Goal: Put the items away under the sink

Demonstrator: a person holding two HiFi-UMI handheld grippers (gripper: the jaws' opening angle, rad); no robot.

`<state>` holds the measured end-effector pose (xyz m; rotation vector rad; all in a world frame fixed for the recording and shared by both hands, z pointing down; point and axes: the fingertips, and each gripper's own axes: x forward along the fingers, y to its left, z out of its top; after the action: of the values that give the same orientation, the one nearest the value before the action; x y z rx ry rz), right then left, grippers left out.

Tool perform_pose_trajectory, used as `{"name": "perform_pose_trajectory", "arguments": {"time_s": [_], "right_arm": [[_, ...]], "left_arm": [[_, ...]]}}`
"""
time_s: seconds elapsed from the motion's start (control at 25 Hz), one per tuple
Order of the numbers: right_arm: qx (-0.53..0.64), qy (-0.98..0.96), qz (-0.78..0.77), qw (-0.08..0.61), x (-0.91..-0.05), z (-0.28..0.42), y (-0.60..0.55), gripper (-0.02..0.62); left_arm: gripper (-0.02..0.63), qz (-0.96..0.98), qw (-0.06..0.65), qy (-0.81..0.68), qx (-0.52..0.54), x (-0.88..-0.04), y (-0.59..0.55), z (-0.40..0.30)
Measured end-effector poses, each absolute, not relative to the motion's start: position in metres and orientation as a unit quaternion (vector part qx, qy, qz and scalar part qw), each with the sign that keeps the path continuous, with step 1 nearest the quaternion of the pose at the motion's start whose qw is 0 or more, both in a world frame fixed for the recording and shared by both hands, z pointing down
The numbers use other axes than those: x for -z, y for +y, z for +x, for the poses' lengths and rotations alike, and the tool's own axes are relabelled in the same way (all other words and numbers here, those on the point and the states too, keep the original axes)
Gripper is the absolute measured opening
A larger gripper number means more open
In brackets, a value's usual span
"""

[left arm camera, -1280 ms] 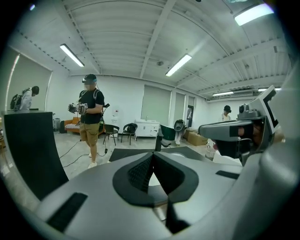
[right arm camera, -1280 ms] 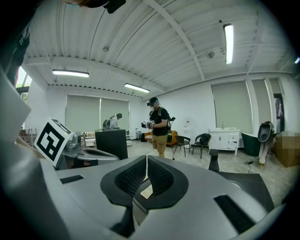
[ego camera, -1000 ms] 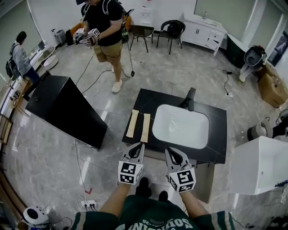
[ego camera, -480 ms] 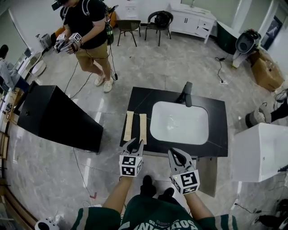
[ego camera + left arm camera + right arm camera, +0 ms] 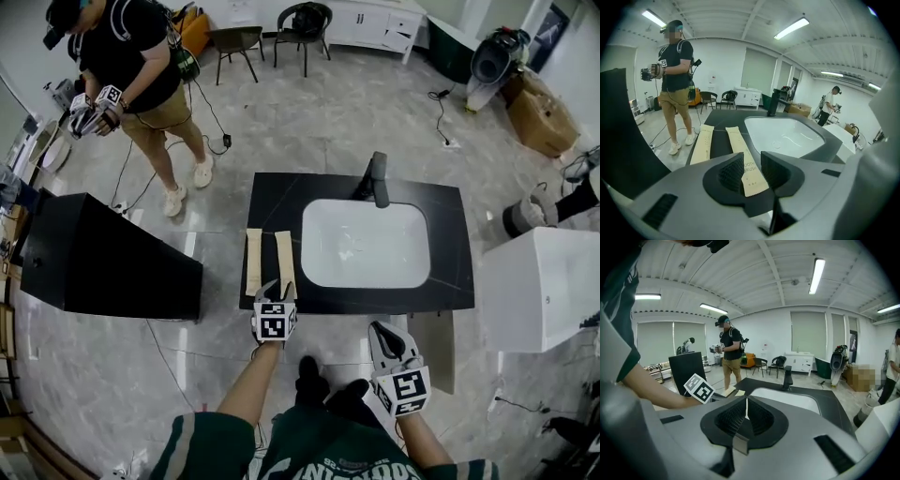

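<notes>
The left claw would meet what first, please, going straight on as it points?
Probably the toothbrush packet nearer the sink; its end shows inside the left claw, which has just been opening.

Counter (image 5: 450, 216): black, smooth, matt with a faint sheen. Basin (image 5: 364, 244): white, glossy, ceramic-like. Two packets (image 5: 253, 261) (image 5: 284, 253): tan kraft paper, matt; I see a serrated end. Faucet (image 5: 377, 178): matt black. Floor (image 5: 309, 122): grey marble-look tiles, polished; I see window glare on them.
</notes>
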<state>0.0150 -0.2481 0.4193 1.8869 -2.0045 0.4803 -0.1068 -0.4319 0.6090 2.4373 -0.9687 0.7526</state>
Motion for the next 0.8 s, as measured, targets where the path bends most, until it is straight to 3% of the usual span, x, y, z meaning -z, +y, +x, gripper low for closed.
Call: {"name": "perform_pose_trajectory", "arguments": {"time_s": [0.4, 0.68, 0.8], "right_arm": [[-0.218, -0.649, 0.712, 0.155, -0.439, 0.06, -0.207, 0.043], [-0.237, -0.636, 0.722, 0.14, -0.445, 0.068, -0.197, 0.043], [-0.235, -0.636, 0.721, 0.145, -0.446, 0.067, -0.192, 0.043]], "left_arm": [[0.112, 0.854, 0.226, -0.348, -0.312, -0.662, -0.442, -0.102], [0.025, 0.865, 0.227, -0.332, -0.3, -0.653, -0.443, -0.095], [0.017, 0.871, 0.223, -0.33, -0.286, -0.646, -0.438, -0.087]]}}
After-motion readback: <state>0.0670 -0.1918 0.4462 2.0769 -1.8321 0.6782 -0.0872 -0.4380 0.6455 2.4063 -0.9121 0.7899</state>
